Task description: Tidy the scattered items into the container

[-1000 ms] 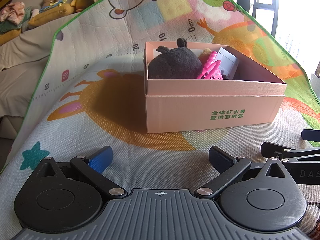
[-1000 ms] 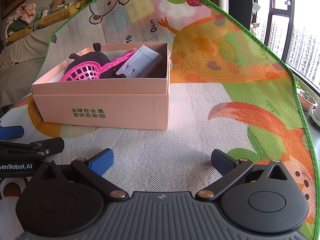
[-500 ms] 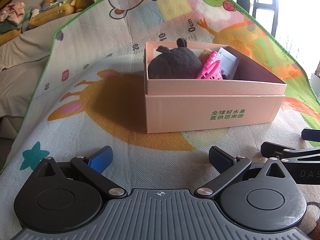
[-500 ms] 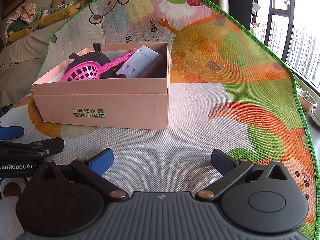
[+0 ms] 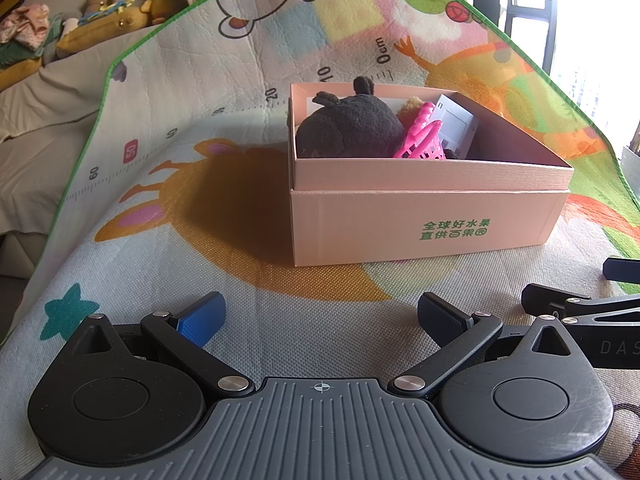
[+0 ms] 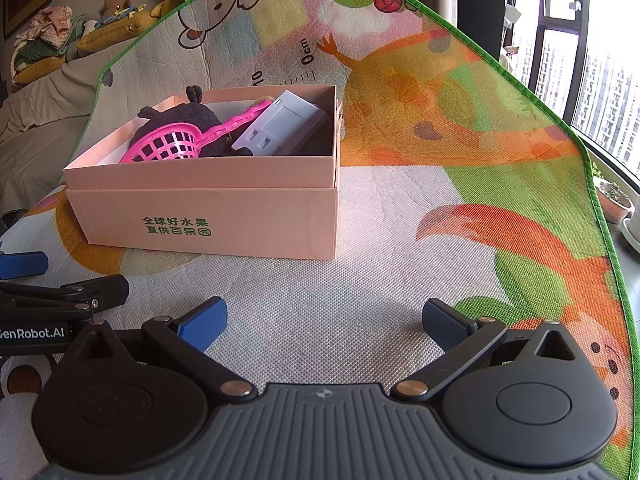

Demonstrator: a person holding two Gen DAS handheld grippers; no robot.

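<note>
The left gripper (image 5: 320, 314) is sitting low over the play mat (image 5: 248, 272) with its jaws spread wide and nothing between them. The right gripper (image 6: 324, 318) is doing the same, wide apart and holding nothing, with only bare mat showing between its fingers. Each gripper is poking into the edge of the other's view, so the two are lying side by side, near each other.

The pink box (image 5: 420, 216) is standing on the mat ahead of both grippers, well clear of the fingertips, slightly to the right of the left gripper and to the left of the right one. Inside it, a dark plush toy (image 5: 352, 128) is filling the left end, a pink plastic scoop (image 6: 168, 146) is resting against the toy with its handle slanting up to the right, and a grey-white adapter (image 6: 280, 124) is leaning at the right end. The near wall of the box is hiding the lower parts of all three. A small tan fuzzy thing (image 5: 410, 106) is peeking out behind the scoop, too covered to make out.
</note>
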